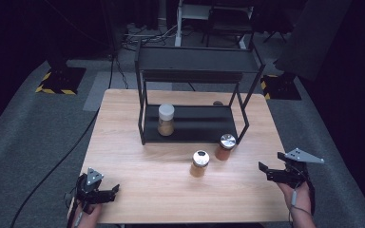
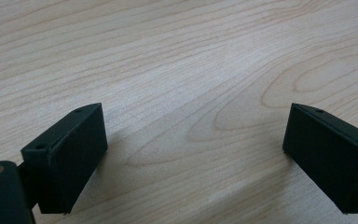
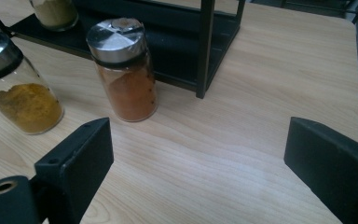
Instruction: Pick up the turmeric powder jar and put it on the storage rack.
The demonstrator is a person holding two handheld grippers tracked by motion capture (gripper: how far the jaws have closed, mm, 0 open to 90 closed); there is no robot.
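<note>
Judging progress, I am seeing one white-lidded spice jar (image 1: 166,119) shelved on the black metal rack (image 1: 190,124); two steel-capped glass spice jars (image 1: 199,163) (image 1: 225,147) are waiting near the wooden table's (image 1: 138,175) centre, while my left gripper (image 1: 111,192) and right gripper (image 1: 272,167) are hanging apart, empty, at its front corners.

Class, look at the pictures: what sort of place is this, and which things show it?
Probably a studio or lab set up for recording: a wooden table stands on grey carpet, with cables and hazard-striped stand bases in a dark room.
</note>
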